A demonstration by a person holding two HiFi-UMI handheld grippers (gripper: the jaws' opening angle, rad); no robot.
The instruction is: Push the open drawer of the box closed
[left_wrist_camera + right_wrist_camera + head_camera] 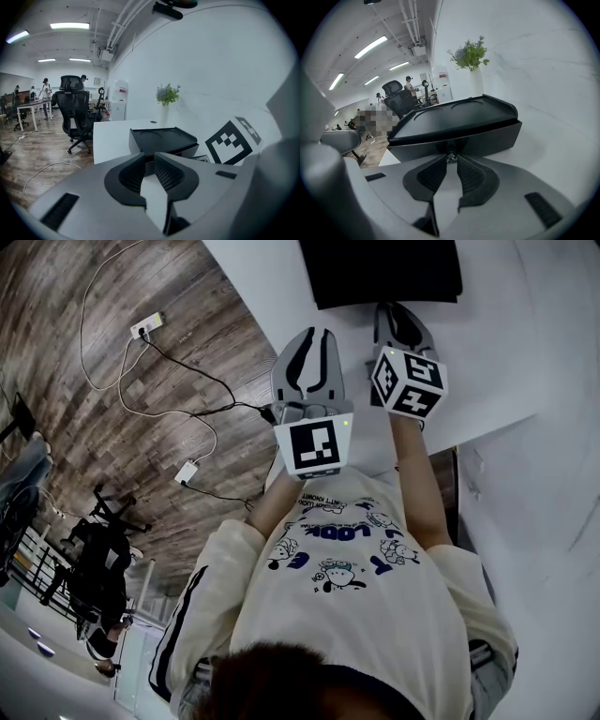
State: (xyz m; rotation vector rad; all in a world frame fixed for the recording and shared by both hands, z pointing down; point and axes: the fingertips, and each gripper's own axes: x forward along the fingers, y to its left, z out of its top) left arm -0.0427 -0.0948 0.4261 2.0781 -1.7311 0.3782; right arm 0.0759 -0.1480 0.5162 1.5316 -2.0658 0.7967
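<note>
A black box [380, 273] stands on the white table [487, 352] by the wall. In the right gripper view its drawer front [487, 138] fills the middle under the tray-shaped lid [450, 119]. I cannot tell how far the drawer stands out. My right gripper [450, 159] is at the drawer front, its tips closed on the small metal knob [451, 156]. My left gripper [307, 334] hovers over the table's left edge, short of the box [161, 140], shut with nothing between its tips. The right gripper [398, 310] reaches the box's near face in the head view.
A vase with a green plant [474, 70] stands behind the box against the white wall. The table's left edge [258, 343] drops to a wood floor with cables and a power strip [145, 329]. An office chair [75, 112] and distant people are in the room beyond.
</note>
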